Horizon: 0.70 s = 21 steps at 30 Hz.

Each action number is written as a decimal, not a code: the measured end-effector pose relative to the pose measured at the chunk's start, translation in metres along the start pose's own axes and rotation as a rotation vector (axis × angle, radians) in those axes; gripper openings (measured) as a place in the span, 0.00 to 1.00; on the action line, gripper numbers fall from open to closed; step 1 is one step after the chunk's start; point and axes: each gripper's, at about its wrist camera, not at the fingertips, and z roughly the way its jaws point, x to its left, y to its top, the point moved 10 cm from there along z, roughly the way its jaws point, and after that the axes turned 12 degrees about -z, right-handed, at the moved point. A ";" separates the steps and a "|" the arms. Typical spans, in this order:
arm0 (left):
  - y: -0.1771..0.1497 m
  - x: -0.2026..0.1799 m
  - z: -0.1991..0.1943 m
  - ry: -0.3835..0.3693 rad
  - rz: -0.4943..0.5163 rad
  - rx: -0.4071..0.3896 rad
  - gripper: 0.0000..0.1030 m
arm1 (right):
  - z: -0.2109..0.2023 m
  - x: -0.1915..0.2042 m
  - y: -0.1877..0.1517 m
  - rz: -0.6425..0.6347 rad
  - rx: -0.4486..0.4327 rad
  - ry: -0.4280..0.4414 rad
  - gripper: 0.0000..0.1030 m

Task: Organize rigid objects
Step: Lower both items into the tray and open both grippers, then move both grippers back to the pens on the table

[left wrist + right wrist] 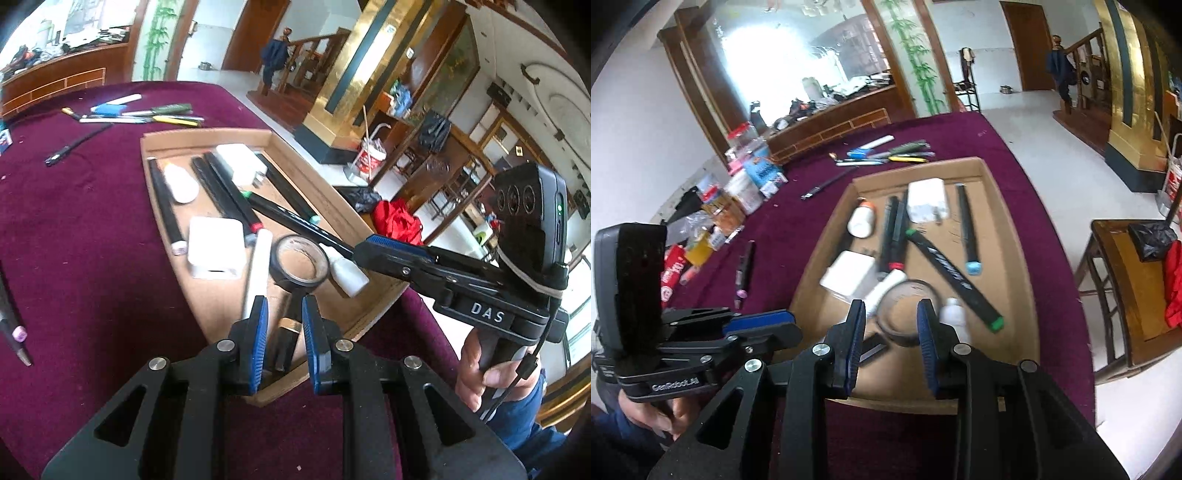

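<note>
Left gripper (284, 321): jaws a narrow gap apart, holding nothing, poised above the near end of the cardboard tray (373, 236).
Right gripper (892, 325): jaws slightly parted, empty, over the same end.
Tape roll (907, 312): flat in the tray, just beyond both grippers' tips.
Small white bottle (955, 319): beside the roll.
White box (216, 251): left of the roll.
Black markers (955, 275): farther in, some crossed.
Pens (147, 114): loose on the purple tablecloth (74, 240) past the tray.

The tablecloth (92, 229) was plush purple cloth. The tray (1015, 258) was matt brown cardboard. The chargers (216, 245) were smooth white plastic, and the tape roll (300, 264) glossy black.
</note>
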 end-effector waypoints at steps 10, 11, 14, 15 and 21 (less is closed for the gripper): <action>0.013 0.065 -0.052 0.018 -0.117 -0.120 0.18 | 0.019 0.061 0.029 -0.041 -0.024 0.099 0.34; 0.015 0.078 -0.061 0.023 -0.140 -0.140 0.18 | 0.023 0.067 0.031 -0.048 -0.019 0.107 0.35; 0.018 0.122 -0.083 0.055 -0.214 -0.200 0.18 | 0.038 0.088 0.043 -0.072 -0.010 0.119 0.45; 0.019 0.139 -0.091 0.069 -0.244 -0.222 0.18 | 0.043 0.096 0.047 -0.080 -0.001 0.131 0.47; 0.017 0.257 -0.131 0.208 -0.499 -0.363 0.18 | 0.100 0.161 0.062 -0.205 0.106 0.159 0.51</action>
